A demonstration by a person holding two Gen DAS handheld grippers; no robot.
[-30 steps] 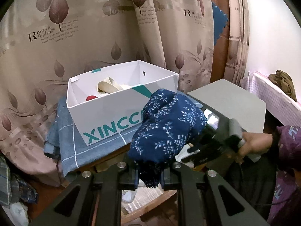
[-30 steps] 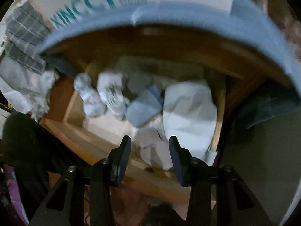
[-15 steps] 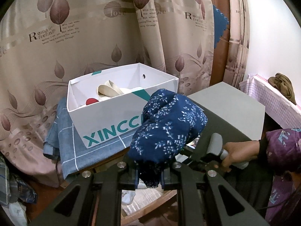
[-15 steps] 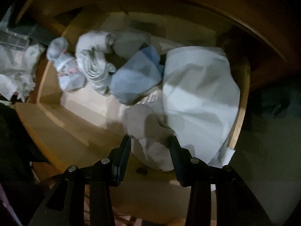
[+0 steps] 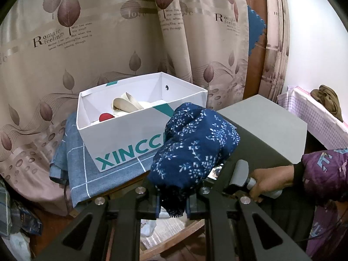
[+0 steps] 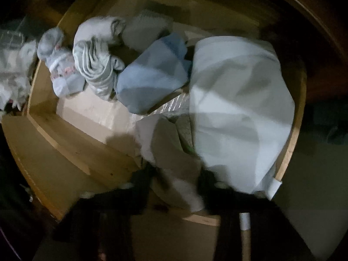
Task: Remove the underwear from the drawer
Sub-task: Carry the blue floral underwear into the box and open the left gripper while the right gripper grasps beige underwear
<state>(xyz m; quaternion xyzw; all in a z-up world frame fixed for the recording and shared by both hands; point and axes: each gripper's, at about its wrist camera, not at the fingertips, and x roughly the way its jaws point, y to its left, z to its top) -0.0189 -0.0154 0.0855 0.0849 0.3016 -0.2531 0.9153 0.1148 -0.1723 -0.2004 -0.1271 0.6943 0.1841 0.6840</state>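
1. My left gripper (image 5: 173, 202) is clamped on a bunched navy floral garment (image 5: 194, 148), which I hold up in front of the white shoe box (image 5: 130, 140).
2. My right gripper (image 6: 176, 187) points down into the wooden drawer (image 6: 71, 152). Its jaws have just been closing around a pale grey underwear piece (image 6: 171, 158); blur means I can't tell if the pads bite.
3. Left of it lies bare drawer floor.
4. Farther in: a blue folded piece (image 6: 152, 82), a striped roll (image 6: 95, 65), and a white cloth (image 6: 237, 113) on the right.

Home bedroom, leaf-print curtains (image 5: 104, 43), wooden drawer (image 6: 43, 130) of folded clothes (image 6: 152, 78)
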